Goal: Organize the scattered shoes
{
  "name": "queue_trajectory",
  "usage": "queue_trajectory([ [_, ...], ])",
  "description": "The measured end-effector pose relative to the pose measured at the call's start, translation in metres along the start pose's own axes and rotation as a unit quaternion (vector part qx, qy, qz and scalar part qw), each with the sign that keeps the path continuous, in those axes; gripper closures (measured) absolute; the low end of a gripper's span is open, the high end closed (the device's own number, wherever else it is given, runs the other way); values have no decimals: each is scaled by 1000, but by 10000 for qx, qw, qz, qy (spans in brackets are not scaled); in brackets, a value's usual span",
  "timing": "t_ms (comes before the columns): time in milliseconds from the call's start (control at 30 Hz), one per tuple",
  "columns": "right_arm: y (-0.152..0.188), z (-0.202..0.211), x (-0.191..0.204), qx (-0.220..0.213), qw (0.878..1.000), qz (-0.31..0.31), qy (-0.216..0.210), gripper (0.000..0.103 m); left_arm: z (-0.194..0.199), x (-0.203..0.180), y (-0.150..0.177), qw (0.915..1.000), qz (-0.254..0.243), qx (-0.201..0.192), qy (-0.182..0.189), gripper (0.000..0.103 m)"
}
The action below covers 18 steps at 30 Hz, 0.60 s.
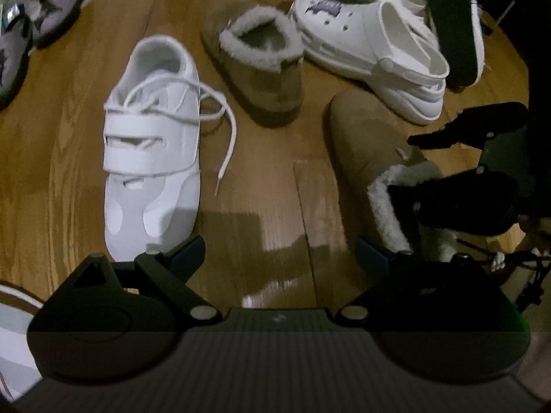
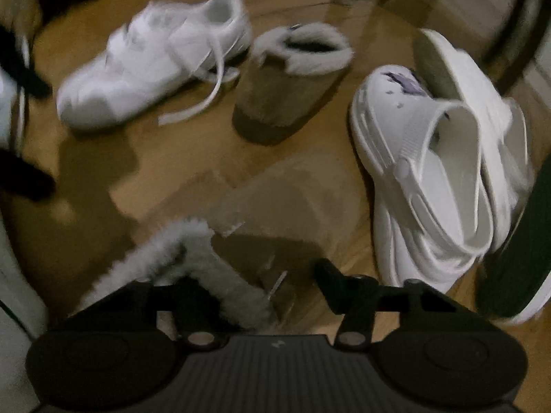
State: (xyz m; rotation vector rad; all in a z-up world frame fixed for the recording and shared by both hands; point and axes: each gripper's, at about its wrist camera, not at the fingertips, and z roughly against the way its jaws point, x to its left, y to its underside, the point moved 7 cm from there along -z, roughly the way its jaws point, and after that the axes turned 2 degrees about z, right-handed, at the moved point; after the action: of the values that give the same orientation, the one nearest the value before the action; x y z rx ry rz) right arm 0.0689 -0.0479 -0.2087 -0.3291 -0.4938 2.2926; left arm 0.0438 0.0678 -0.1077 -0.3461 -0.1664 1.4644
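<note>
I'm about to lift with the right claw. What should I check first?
1. Right claw straddles the fur collar of the near tan boot: ok.
2. Pads firmly pressing on that collar: cannot tell, the right wrist view is blurred.
3. Left claw open and empty, over bare floor: ok.
4. Matching tan boot in sight, standing upright: ok.
5. White clog apart from the gripped boot: ok, a strip of floor shows between them.
6. White sneaker lace clear of both claws: ok.
</note>
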Motion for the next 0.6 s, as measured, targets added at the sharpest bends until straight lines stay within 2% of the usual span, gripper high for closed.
queue_trajectory([
  [100, 5, 3, -23, -208, 9941, -985, -410, 80, 4, 1, -2, 10000, 32, -45, -63, 8],
  [167, 12, 4, -42, -266, 9760, -1962, -912, 80, 4, 0, -3, 9999, -17, -64, -85, 8],
  [267, 22, 11, -57, -433, 9511, -2823, -1176, 84, 3, -4, -1, 9998, -156, -58, -124, 8],
  [367, 40, 15, -76, -553, 8978, -4043, -1659, 86, 3, -8, -1, 9997, -217, -55, -85, 8],
  [433, 50, 13, -82, -612, 8570, -4709, -2000, 86, 3, -10, 0, 9997, -223, -56, -64, 8],
  [467, 60, 10, -83, -610, 8154, -5263, -2333, 86, 3, -11, 0, 9997, -246, -52, -60, 8],
  [533, 69, 1, -79, -526, 7717, -5730, -2709, 86, 2, -13, 0, 9996, -263, -46, -60, 8],
  [567, 72, -3, -77, -486, 7520, -5916, -2865, 86, 2, -12, 1, 9996, -268, -37, -116, 8],
  [600, 72, -6, -74, -440, 7460, -5963, -2932, 86, 2, -12, 1, 9995, -273, -27, -185, 8],
])
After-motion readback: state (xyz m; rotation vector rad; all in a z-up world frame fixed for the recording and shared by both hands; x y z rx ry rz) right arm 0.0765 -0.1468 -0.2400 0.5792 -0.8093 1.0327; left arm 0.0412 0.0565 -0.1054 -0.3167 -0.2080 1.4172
